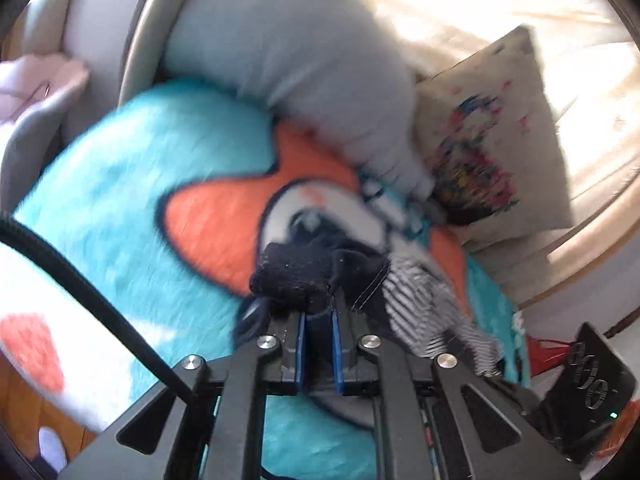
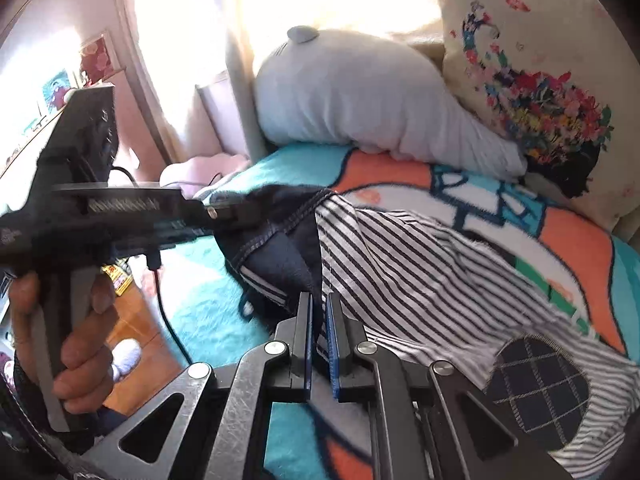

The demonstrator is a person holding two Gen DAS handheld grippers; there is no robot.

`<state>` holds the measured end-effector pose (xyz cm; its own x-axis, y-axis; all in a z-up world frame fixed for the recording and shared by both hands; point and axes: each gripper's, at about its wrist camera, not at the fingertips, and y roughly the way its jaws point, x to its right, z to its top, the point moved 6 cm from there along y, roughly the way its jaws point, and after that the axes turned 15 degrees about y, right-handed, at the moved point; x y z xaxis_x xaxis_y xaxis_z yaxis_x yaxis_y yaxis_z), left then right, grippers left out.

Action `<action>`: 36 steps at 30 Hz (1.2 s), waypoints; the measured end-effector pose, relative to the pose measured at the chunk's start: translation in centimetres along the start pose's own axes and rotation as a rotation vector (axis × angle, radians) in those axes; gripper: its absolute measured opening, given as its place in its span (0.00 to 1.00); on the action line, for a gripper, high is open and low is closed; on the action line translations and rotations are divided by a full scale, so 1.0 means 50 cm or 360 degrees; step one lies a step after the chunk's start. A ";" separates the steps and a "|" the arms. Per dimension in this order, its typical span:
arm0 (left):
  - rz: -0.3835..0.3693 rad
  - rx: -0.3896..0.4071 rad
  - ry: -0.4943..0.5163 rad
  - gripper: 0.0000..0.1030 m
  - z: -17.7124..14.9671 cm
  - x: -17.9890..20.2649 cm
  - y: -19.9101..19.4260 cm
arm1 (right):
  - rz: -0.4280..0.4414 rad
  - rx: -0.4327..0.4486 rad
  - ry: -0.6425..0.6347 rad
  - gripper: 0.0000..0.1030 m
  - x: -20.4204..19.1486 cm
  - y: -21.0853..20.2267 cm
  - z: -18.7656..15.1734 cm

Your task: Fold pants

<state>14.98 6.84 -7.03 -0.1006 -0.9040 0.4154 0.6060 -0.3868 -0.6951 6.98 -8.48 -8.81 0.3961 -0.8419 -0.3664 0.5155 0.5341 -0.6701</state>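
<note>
The pants (image 2: 420, 272) are white with dark stripes, a navy waistband (image 2: 280, 256) and a checked navy patch (image 2: 536, 392). They hang bunched over a teal and orange blanket (image 2: 200, 312). My left gripper (image 1: 318, 312) is shut on a navy fold of the pants (image 1: 296, 272), with striped cloth (image 1: 424, 304) trailing to its right. In the right wrist view the left gripper (image 2: 234, 214) comes in from the left, held by a hand (image 2: 80, 340), and pinches the waistband edge. My right gripper (image 2: 319, 300) is shut on the pants where stripes meet navy.
A grey plush pillow (image 2: 352, 92) and a floral cushion (image 2: 532, 80) lie at the head of the bed behind the pants. A cable (image 2: 168, 320) hangs from the left gripper over the bed's edge. Wooden floor (image 2: 132, 320) shows below to the left.
</note>
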 end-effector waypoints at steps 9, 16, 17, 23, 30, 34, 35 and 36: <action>0.0093 0.0030 -0.0022 0.39 -0.033 -0.031 0.011 | 0.0050 -0.0134 0.0112 0.34 -0.001 0.049 -0.042; 0.0280 0.0063 0.0083 0.41 -0.047 -0.008 -0.012 | 0.0076 0.0039 0.0249 0.64 0.021 -0.027 -0.012; 0.0300 0.0074 0.0111 0.42 -0.049 0.002 -0.017 | 0.0068 0.0051 0.0275 0.65 0.028 -0.027 -0.003; 0.0406 0.0174 0.0310 0.53 -0.062 0.078 -0.046 | 0.0035 0.0200 0.0531 0.67 0.121 -0.037 0.025; 0.0432 0.0240 0.0531 0.63 -0.085 0.177 -0.044 | -0.0164 0.0443 0.0645 0.78 0.208 -0.121 0.020; 0.0440 0.0241 0.0636 0.66 -0.103 0.224 -0.036 | -0.0236 0.0413 0.0740 0.78 0.263 -0.148 0.011; 0.0442 0.0238 0.0655 0.67 -0.107 0.235 -0.033 | -0.0240 0.0405 0.0773 0.78 0.278 -0.154 0.008; 0.0447 0.0232 0.0675 0.68 -0.111 0.245 -0.030 | -0.0243 0.0402 0.0794 0.78 0.289 -0.158 0.005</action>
<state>8.45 -4.66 -4.13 -0.2104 -0.9751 -0.0700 0.7560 -0.1169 -0.6441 8.84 -24.85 -8.64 -0.0716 -0.8123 -0.5788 0.7282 0.3540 -0.5869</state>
